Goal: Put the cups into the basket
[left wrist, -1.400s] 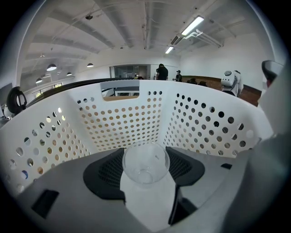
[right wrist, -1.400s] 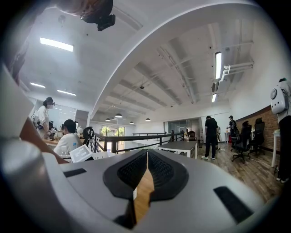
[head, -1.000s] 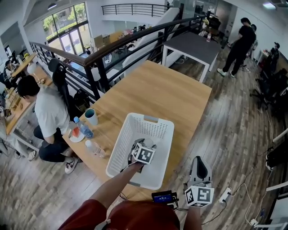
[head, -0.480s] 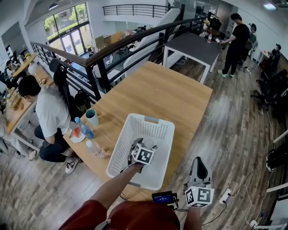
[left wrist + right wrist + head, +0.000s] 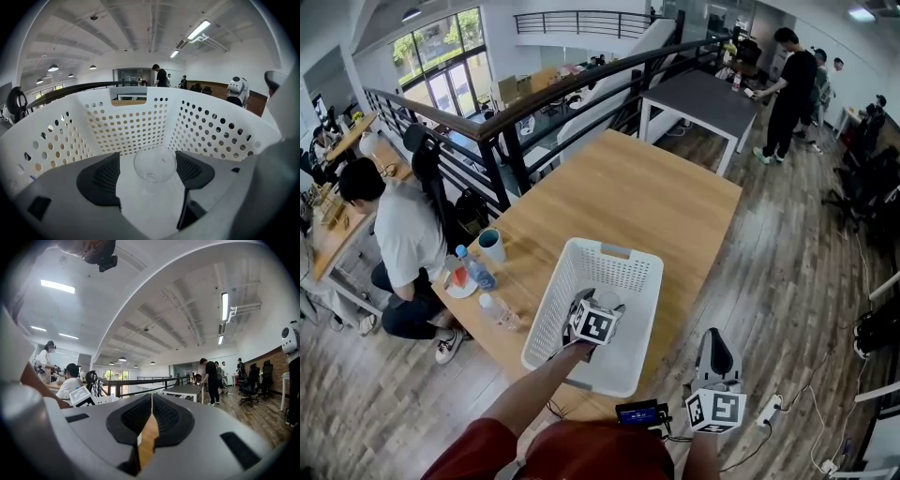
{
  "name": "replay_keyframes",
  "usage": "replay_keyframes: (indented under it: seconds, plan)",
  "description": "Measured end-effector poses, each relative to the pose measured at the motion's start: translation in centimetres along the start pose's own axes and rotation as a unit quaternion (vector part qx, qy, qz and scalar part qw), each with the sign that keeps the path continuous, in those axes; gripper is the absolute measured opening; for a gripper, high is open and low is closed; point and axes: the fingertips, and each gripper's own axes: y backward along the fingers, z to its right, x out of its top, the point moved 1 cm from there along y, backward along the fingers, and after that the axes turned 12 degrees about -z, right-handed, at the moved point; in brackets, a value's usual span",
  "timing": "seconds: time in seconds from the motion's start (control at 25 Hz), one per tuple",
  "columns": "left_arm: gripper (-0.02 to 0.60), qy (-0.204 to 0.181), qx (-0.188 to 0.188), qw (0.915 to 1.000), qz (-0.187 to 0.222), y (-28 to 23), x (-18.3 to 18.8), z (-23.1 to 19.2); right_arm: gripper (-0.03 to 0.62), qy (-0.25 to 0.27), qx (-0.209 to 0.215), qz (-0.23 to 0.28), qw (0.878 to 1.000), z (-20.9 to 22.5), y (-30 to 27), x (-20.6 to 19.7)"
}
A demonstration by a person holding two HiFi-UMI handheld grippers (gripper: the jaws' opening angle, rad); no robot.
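A white perforated basket (image 5: 639, 267) stands on the wooden table (image 5: 628, 192). My left gripper (image 5: 592, 305) reaches down inside it. In the left gripper view a clear cup (image 5: 154, 164) lies on the basket floor (image 5: 150, 206) between the two dark pads (image 5: 104, 178). The jaws are opening, and the left pad stands clear of the cup. A teal cup (image 5: 490, 245) stands upright on the table, left of the basket. My right gripper (image 5: 717, 339) hangs off the table's near right corner; its jaws (image 5: 151, 404) are shut with nothing between them.
Two water bottles (image 5: 475, 270) (image 5: 499, 309) and a small plate (image 5: 457, 284) lie near the table's left edge. A black railing (image 5: 502, 155) runs behind it, with a seated person (image 5: 398, 234) beyond. A grey table (image 5: 703, 94) and standing people (image 5: 787, 80) are farther back.
My left gripper has shifted slightly inside the basket. The right gripper has not moved. The people by the far grey table have moved.
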Motion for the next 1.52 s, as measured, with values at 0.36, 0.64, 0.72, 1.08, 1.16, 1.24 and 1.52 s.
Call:
replay_keyframes:
  seconds: [0.36, 0.64, 0.72, 1.08, 1.16, 1.24, 1.52]
  plan:
    - [0.354, 0.012, -0.008, 0.9991, 0.040, 2.5, 0.8, -0.5, 0.012, 0.003, 0.005, 0.005, 1.000, -0.5, -0.1, 0.6]
    - [0.354, 0.038, -0.015, 0.9953, 0.088, 4.6, 1.3, -1.1, 0.012, 0.012, 0.008, 0.008, 1.000, -0.8, 0.0, 1.2]
    - [0.354, 0.033, -0.016, 0.9943, 0.100, 5.3, 1.6, -1.0, 0.012, 0.013, 0.009, 0.009, 1.000, -0.8, 0.1, 1.2]
    - [0.354, -0.014, 0.004, 0.9830, 0.183, 10.4, 3.9, -0.2, 0.012, 0.014, 0.008, 0.007, 1.000, -1.1, 0.5, 1.3]
    - [0.354, -0.012, 0.006, 0.9783, 0.207, 11.8, 4.5, -0.3, 0.012, 0.016, 0.010, 0.009, 1.000, -1.1, 0.5, 1.4]
    - [0.354, -0.014, 0.013, 0.9741, 0.225, 13.2, 4.9, -0.5, 0.012, 0.018, 0.012, 0.009, 1.000, -1.2, 0.6, 1.5]
    - [0.354, -0.011, 0.016, 0.9623, 0.271, 16.9, 5.2, -0.8, 0.012, 0.017, 0.013, 0.007, 1.000, -1.2, 0.6, 1.4]
